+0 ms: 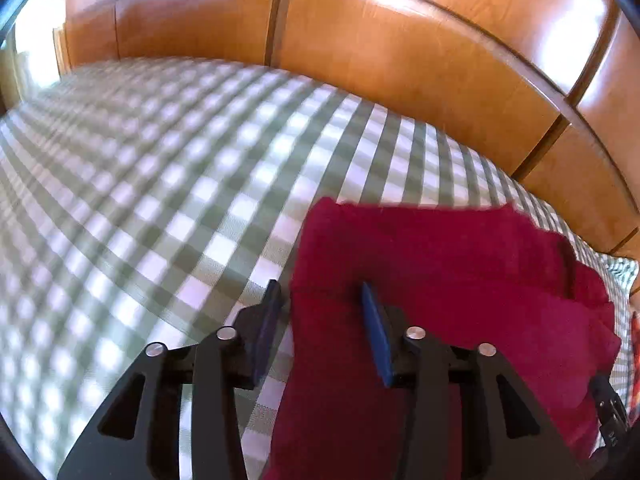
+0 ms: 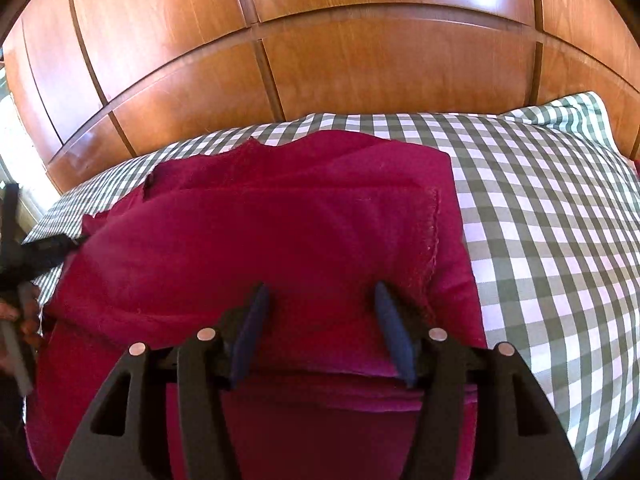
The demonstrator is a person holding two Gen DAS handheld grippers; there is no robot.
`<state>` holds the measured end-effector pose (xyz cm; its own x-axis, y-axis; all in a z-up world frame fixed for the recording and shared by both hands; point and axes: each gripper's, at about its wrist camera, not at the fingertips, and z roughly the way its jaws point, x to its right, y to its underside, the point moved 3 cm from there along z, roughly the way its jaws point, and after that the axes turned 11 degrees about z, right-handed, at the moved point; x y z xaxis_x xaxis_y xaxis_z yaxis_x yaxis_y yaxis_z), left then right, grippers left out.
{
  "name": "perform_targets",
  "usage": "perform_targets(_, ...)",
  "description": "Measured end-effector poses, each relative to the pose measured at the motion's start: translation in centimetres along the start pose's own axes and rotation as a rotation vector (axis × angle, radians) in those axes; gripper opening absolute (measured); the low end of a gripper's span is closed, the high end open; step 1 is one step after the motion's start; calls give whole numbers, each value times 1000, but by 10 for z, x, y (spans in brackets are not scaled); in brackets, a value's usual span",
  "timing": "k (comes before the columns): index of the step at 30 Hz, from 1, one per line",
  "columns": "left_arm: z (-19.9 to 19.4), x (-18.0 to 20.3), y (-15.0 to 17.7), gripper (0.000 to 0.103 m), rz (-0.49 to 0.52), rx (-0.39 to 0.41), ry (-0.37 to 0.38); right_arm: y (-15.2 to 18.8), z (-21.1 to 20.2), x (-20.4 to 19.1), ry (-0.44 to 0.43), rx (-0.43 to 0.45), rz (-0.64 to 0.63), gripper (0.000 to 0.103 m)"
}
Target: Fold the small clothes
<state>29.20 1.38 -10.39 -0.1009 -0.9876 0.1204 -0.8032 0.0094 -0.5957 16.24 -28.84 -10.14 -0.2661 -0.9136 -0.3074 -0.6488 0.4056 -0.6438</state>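
A dark red garment (image 1: 440,280) lies folded in layers on the green and white checked cloth (image 1: 160,200). My left gripper (image 1: 320,286) hovers over the garment's left edge, open: one blue pad sits over the checked cloth, the other over the red fabric, neither pressing. In the right wrist view the red garment (image 2: 280,232) fills the middle, a stitched hem running down its right side. My right gripper (image 2: 321,286) stands open just above its near part, with fabric under the gap but nothing pinched. The left gripper's black body (image 2: 44,248) shows at that view's left edge.
A glossy wooden panelled wall (image 2: 320,60) rises right behind the checked surface (image 2: 540,220). A hand (image 2: 20,320) shows at the left rim of the right wrist view. Part of the other gripper (image 1: 610,412) pokes in at the lower right of the left wrist view.
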Motion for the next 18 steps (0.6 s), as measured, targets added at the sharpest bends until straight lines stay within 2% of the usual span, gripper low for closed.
perform_targets(3, -7, 3, 2, 43, 19, 29, -18, 0, 1, -1, 2, 3, -2, 57)
perform_targets(5, -14, -1, 2, 43, -9, 25, -2, 1, 1, -1, 1, 4, -1, 57)
perform_targets(7, -30, -7, 5, 43, -42, 40, 14, 1, 2, -1, -3, 4, 2, 57)
perform_targets(9, -47, -12, 10, 43, -30, 52, 2, 1, 2, -1, -1, 5, 1, 58)
perform_targets(12, -77, -21, 29, 43, -8, 77, 17, 0, 2, -2, 5, 4, -2, 58)
perform_targets(16, -114, -31, 72, 43, 16, 77, 41, -3, -2, -6, 36, -9, -9, 59)
perform_targets(17, -120, -32, 81, 43, 23, 74, 44, -4, -4, -7, 48, -14, -8, 62)
perform_targets(18, -126, -33, 90, 43, 29, 65, 49, -5, -10, -8, 59, -18, 1, 71)
